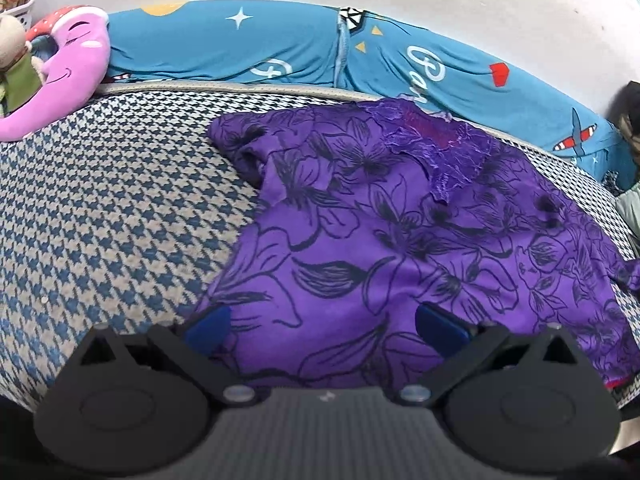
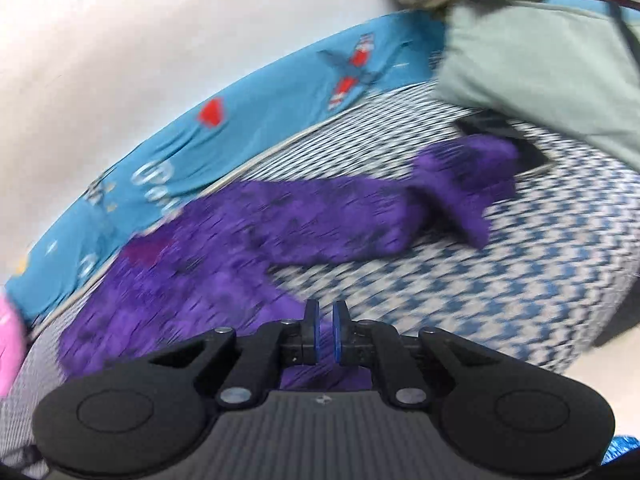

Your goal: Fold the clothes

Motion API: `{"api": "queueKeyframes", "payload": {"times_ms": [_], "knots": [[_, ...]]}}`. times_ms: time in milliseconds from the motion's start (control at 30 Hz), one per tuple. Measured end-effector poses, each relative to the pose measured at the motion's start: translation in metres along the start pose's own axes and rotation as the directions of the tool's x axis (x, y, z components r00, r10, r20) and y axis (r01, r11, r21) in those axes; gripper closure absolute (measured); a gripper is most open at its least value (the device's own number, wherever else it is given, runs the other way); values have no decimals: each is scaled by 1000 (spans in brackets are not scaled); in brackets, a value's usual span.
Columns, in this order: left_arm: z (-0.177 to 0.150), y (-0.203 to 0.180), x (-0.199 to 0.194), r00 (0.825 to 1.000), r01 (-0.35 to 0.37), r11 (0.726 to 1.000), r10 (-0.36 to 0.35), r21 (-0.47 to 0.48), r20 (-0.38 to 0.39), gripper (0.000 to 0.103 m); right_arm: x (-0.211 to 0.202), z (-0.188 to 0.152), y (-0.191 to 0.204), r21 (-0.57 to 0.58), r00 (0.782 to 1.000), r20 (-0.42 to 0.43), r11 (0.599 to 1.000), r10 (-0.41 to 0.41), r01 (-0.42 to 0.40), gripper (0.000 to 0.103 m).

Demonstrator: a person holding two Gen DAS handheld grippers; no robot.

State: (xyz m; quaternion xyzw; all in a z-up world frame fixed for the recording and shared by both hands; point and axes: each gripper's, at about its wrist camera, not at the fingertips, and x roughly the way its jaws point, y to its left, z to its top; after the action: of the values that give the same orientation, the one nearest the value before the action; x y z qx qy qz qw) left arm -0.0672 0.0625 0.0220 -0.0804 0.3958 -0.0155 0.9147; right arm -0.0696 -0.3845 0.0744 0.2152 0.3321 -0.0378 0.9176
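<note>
home bedroom | houndstooth bed point(image 1: 100, 208); cartoon-print pillows point(image 1: 224, 48) — plush toy point(image 1: 68, 72)

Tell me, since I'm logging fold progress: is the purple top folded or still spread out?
Spread out. The purple top lies open on the houndstooth bed cover, lace neckline and both sleeves showing; no fold is visible.

Houndstooth bedcover point(image 1: 100, 216); blue cartoon-print bolster point(image 1: 224, 44) along wall; pink plush point(image 1: 76, 68) at corner.
</note>
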Motion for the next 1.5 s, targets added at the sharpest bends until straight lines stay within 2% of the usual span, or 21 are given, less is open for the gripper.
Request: {"api": "queueKeyframes", "payload": {"times_ms": [100,200,467,600,700,767,800,1000,1133,1433,1500], "knots": [[0,5,0,1000,0,1000,0,-13,-4,0,2,-12,14,-48,994,-59,995,87,-90,89],[0,8,0,1000,2,1000,-3,-21,-11,0,4,-24,28,-96,980,-125,981,158,-170,87],[-1,13,0,1000,4,1000,-4,-15,-15,0,0,-52,59,-224,937,-218,921,272,-320,85],[-1,14,-2,1000,10,1000,-10,-12,-17,0,-2,-65,72,-259,904,-278,880,326,-397,85],[-2,14,-4,1000,24,1000,-24,-6,-20,0,-1,-76,83,-279,861,-350,836,369,-472,85],[-3,14,-5,999,32,999,-32,-2,-23,0,0,-87,92,-315,839,-401,804,369,-504,85],[-4,14,-6,999,36,999,-36,1,-24,0,2,-93,98,-342,835,-420,790,355,-508,85],[-6,15,-10,997,66,998,-66,16,-29,0,13,-119,118,-453,823,-494,726,280,-518,85],[-8,12,-13,996,84,996,-83,42,-33,0,22,-128,126,-478,823,-510,712,252,-515,85],[-9,14,-13,995,93,995,-91,42,-38,0,26,-131,149,-547,867,-431,691,252,-473,85],[-8,15,-13,995,92,995,-91,36,-38,0,24,-131,153,-569,870,-417,671,263,-475,85]]}}
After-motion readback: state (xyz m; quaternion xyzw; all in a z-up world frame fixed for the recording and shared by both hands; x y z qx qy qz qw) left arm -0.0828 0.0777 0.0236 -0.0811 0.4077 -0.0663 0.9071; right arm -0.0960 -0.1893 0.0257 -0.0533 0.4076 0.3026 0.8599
